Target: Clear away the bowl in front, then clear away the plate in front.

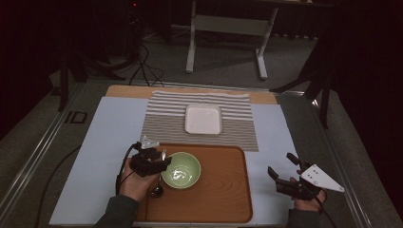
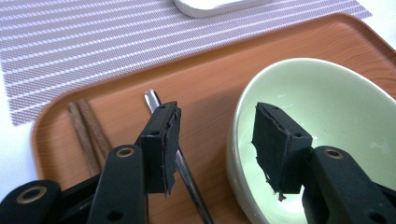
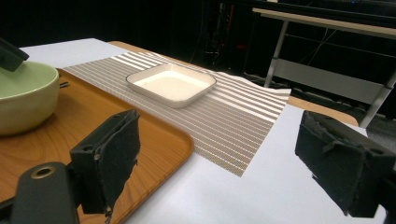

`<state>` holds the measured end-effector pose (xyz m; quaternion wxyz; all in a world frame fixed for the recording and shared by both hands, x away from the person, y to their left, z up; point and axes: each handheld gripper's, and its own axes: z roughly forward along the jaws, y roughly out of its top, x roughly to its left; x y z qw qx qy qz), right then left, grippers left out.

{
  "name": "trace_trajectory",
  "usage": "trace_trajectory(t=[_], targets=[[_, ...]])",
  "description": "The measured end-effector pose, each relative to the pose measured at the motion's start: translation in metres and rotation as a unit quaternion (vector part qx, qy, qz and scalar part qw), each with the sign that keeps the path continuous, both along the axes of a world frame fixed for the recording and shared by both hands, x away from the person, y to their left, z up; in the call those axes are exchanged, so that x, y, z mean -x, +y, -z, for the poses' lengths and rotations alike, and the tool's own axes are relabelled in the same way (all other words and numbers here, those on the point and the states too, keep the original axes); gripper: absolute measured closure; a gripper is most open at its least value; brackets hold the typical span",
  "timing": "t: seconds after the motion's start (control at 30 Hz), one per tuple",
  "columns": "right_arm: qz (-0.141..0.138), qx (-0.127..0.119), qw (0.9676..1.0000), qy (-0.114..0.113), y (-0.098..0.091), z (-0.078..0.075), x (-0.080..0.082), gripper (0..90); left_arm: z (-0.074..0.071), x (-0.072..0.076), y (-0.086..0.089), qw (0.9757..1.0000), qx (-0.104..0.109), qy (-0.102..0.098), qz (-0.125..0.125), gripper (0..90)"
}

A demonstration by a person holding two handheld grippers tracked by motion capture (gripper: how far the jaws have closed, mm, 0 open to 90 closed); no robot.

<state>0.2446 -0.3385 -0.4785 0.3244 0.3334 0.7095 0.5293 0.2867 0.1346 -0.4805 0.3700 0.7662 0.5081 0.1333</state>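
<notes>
A pale green bowl stands on the left part of a wooden tray. My left gripper is open and straddles the bowl's near-left rim. One jaw is inside the bowl and the other is outside above the tray; neither pad touches the rim. A metal spoon and brown chopsticks lie on the tray left of the bowl. My right gripper is open and empty, over the table right of the tray.
A white square dish sits on a striped placemat beyond the tray. A light blue sheet covers the table. A white table frame stands on the floor behind.
</notes>
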Motion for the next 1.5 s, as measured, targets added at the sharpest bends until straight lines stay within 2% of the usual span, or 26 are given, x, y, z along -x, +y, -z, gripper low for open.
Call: trace_trajectory(t=[0.07, 0.1, 0.37, 0.53, 0.87, 1.07, 1.17, 1.3, 1.5], targets=[[0.0, 0.001, 1.0, 0.0, 0.0, 0.0, 0.0, 13.4, -0.002, 0.001, 0.001, 1.0, 0.007, -0.002, 0.0, 50.7], [0.0, 0.001, 1.0, 0.0, 0.0, 0.0, 0.0, 13.4, -0.008, 0.002, 0.004, 0.9998, 0.009, -0.015, -0.004, 50.7], [0.0, 0.001, 1.0, -0.001, 0.0, 0.0, 0.0, 13.4, -0.015, 0.005, 0.009, 0.9991, 0.022, -0.035, -0.012, 49.8], [0.001, 0.0, 1.0, -0.001, 0.0, 0.0, 0.0, 13.4, -0.014, 0.003, 0.009, 0.9988, 0.024, -0.04, -0.013, 49.4], [0.002, -0.003, 1.0, 0.0, -0.002, 0.0, 0.0, 13.4, -0.004, -0.003, 0.015, 0.9987, 0.033, -0.027, -0.026, 49.2], [0.002, -0.005, 1.0, 0.0, -0.002, 0.0, 0.001, 13.4, -0.005, -0.006, 0.016, 0.9982, 0.04, -0.036, -0.026, 49.1], [0.004, -0.004, 1.0, 0.0, -0.002, 0.0, 0.0, 13.4, -0.009, -0.013, 0.014, 0.9979, 0.041, -0.044, -0.021, 49.0], [0.004, -0.004, 1.0, -0.001, -0.003, 0.0, 0.0, 13.4, -0.011, -0.02, 0.013, 0.9981, 0.038, -0.046, -0.017, 48.4], [0.004, -0.003, 1.0, 0.0, -0.002, 0.0, 0.0, 13.4, -0.019, -0.04, 0.005, 0.9981, 0.031, -0.053, -0.008, 48.2]])
